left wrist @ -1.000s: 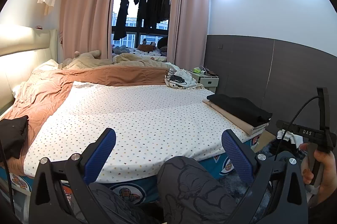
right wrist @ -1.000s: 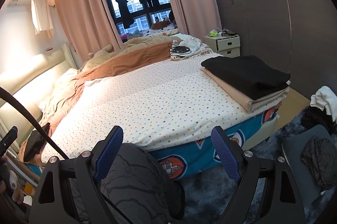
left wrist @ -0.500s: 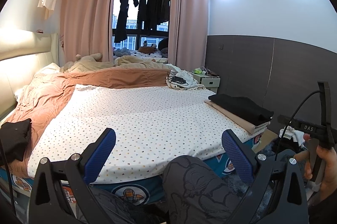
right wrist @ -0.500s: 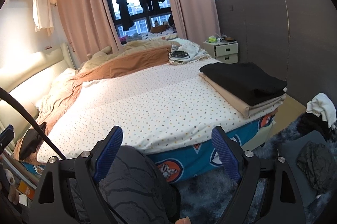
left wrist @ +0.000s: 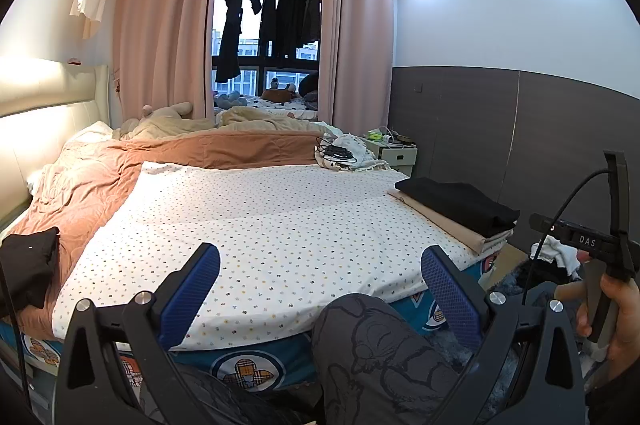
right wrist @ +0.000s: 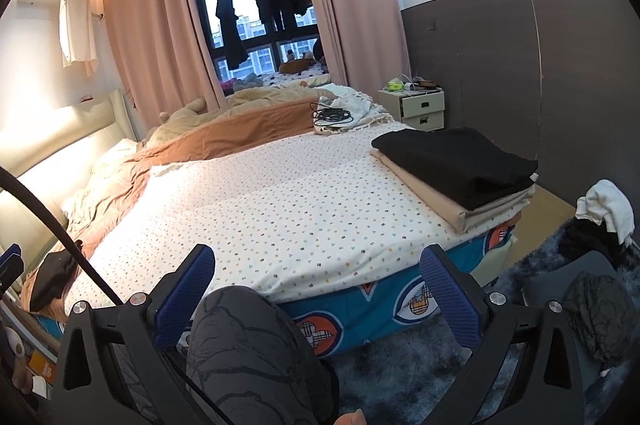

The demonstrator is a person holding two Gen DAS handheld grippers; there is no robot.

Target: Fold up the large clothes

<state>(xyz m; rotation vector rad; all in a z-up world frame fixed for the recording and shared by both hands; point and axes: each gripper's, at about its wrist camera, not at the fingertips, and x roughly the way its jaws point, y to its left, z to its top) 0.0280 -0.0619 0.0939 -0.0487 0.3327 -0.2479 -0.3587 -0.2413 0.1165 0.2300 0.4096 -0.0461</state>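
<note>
A folded black garment [left wrist: 460, 203] [right wrist: 456, 161] lies on a folded beige one [left wrist: 448, 227] [right wrist: 432, 195] at the bed's right edge. A crumpled black garment [left wrist: 26, 265] [right wrist: 52, 275] lies at the left edge. A heap of white and dark clothes [right wrist: 600, 221] [left wrist: 556, 257] sits on a chair at the right. My left gripper [left wrist: 320, 289] is open and empty, held before the bed's front edge. My right gripper [right wrist: 320, 289] is open and empty too; its handle [left wrist: 600, 265] shows in the left wrist view.
The bed has a white dotted sheet [left wrist: 260, 225] [right wrist: 280, 209] and a brown quilt [left wrist: 160, 161] bunched at the back and left. A nightstand [right wrist: 416, 107] stands at the far right. The person's knee [right wrist: 248, 353] is between the fingers. A blue rug [right wrist: 400, 377] covers the floor.
Both grippers have drawn back and risen slightly from the bed, so the bed looks a little farther and lower. Both stay open and empty.
</note>
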